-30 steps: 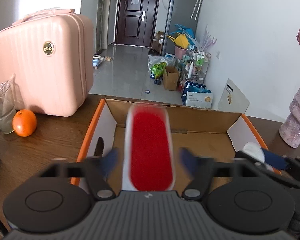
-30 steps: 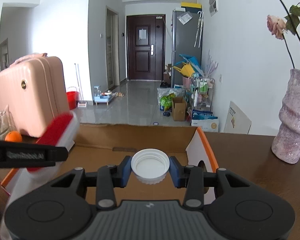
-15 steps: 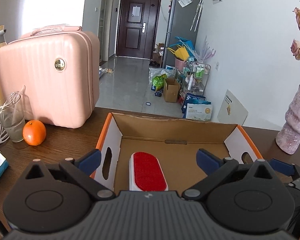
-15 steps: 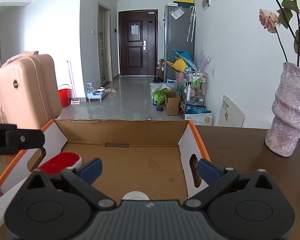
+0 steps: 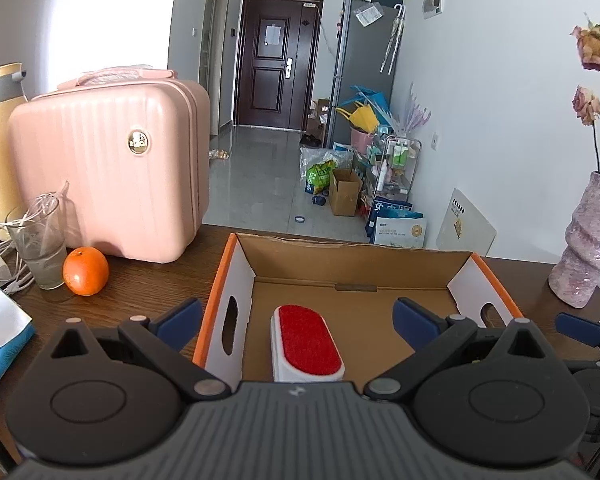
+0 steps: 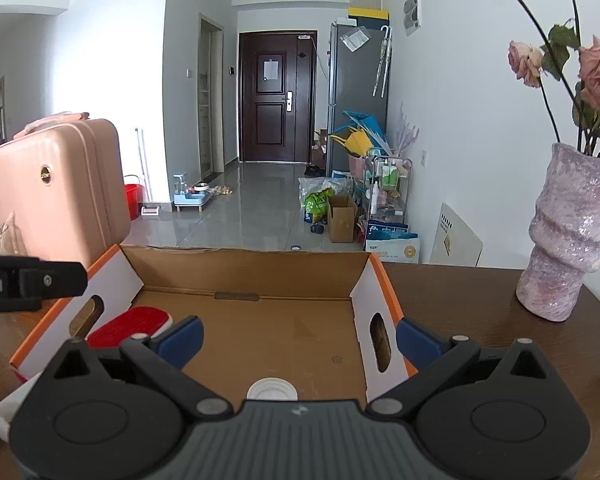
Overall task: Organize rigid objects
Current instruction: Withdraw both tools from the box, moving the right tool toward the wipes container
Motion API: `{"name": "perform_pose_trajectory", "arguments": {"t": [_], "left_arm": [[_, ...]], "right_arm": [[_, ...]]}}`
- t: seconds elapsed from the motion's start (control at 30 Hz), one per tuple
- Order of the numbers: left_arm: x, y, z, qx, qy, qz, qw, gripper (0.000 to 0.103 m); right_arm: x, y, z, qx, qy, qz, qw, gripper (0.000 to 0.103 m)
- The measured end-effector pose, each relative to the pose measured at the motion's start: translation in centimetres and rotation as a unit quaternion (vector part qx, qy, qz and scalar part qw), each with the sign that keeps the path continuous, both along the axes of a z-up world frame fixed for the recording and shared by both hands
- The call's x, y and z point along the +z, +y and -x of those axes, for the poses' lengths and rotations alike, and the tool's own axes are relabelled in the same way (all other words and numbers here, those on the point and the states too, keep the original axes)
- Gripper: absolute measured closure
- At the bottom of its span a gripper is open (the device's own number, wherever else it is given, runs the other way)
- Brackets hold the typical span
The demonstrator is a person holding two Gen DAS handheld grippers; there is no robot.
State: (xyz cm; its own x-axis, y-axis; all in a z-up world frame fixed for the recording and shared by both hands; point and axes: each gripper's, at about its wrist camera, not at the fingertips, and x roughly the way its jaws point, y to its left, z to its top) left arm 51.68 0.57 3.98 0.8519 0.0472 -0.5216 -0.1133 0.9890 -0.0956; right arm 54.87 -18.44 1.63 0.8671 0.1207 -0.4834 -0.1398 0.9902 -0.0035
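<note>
Both tongs spread wide, empty; brush (image 5: 308, 342) between left tongs (image 5: 298, 318); cap (image 6: 272, 389) under right tongs (image 6: 300, 340).

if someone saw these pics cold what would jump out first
Probably the red-topped brush lying flat on the floor of the open cardboard box, with a white cap near the box's front edge. Both the left gripper and the right gripper hang open and empty above it. A big pink suitcase stands left of the box.
</note>
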Motion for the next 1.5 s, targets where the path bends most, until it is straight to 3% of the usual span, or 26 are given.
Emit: {"name": "perform_pose_trajectory", "arguments": {"t": [0.47,0.9,1.5], "left_arm": [[0.6,0.3,5.1,-0.010,-0.027,-0.002,0.9996,0.000],[-1.0,1.2,10.7,-0.002,-0.049,-0.006,0.9988,0.000],[-3.0,1.7,17.4,-0.005,-0.052,-0.016,0.9985,0.000]], "right_arm": [[0.9,-0.9,5.7,0.011,-0.030,-0.015,0.999,0.000],[0.0,-2.0,12.3,0.022,-0.066,-0.023,0.997,0.000],[-1.8,-2.4,19.4,0.030,-0.074,-0.016,0.997,0.000]]}}
